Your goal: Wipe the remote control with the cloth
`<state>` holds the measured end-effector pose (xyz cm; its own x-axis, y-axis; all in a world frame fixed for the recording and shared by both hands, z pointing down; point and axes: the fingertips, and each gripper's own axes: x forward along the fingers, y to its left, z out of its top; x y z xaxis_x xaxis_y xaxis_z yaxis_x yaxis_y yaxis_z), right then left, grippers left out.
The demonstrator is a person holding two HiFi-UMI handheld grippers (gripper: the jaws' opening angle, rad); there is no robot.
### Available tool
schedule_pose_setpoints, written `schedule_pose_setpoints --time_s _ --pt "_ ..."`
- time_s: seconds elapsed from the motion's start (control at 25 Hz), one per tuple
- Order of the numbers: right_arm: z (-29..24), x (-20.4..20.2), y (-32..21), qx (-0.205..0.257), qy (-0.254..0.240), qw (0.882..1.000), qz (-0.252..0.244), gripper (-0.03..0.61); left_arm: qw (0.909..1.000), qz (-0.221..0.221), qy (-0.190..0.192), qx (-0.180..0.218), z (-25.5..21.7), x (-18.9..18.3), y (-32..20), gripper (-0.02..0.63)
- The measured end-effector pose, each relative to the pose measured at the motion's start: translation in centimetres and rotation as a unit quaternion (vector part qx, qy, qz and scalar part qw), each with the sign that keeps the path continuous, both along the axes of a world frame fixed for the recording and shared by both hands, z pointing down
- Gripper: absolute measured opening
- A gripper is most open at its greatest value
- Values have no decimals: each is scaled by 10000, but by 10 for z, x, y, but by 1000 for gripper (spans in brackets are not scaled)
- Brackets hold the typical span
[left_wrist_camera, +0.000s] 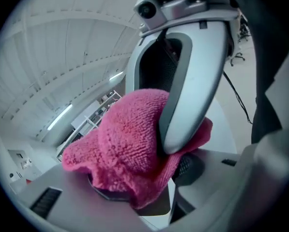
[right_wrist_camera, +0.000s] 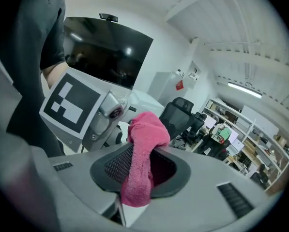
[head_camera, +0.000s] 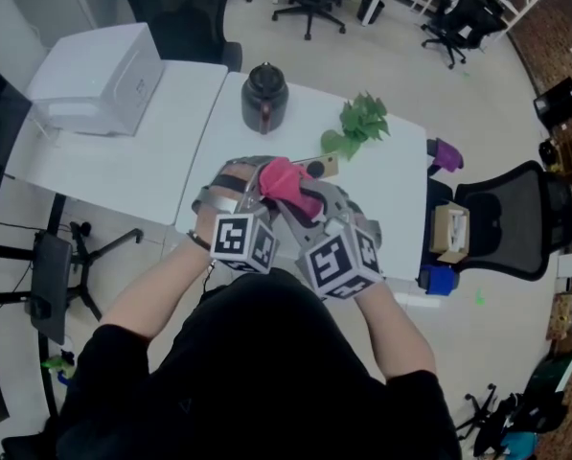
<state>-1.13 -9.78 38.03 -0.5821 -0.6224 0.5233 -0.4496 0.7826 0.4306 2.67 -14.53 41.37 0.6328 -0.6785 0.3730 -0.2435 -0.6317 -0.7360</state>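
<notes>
A dark pot and green leaves are set far on the white table. On the left table a white box is placed.

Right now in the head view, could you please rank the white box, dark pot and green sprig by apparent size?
1. white box, clearly largest.
2. dark pot and green sprig look about alike, too close to rank.

Left gripper and right gripper are nose to nose, cloth plugging both jaw gaps; remote right past the tips; kettle and plant further ahead; bare table either side of the jaws, easy way through there.
</notes>
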Motion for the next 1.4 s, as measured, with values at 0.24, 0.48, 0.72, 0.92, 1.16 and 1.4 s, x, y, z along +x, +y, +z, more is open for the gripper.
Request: schedule_pose_setpoints --time_s 0.24,0.48,0.72,0.92,1.16,1.4 --pt "7 19 -10 106 471 9981 381 95 9996 196 113 138 -4 -2 12 209" --pt "6 65 -24 82 400 9920 1194 94 9996 193 200 5 -2 -5 12 209" --pt "-10 90 -28 225 206 9881 1506 94 9997 170 162 -19 2 -5 11 209" --pt "-15 28 -1 227 240 9984 462 94 9997 189 150 -25 0 0 10 209" --pt "-1 1 7 148 430 9989 110 94 9994 276 181 77 -5 2 15 209" --pt "2 31 -7 152 444 9969 627 94 9991 278 259 180 -8 -5 21 209"
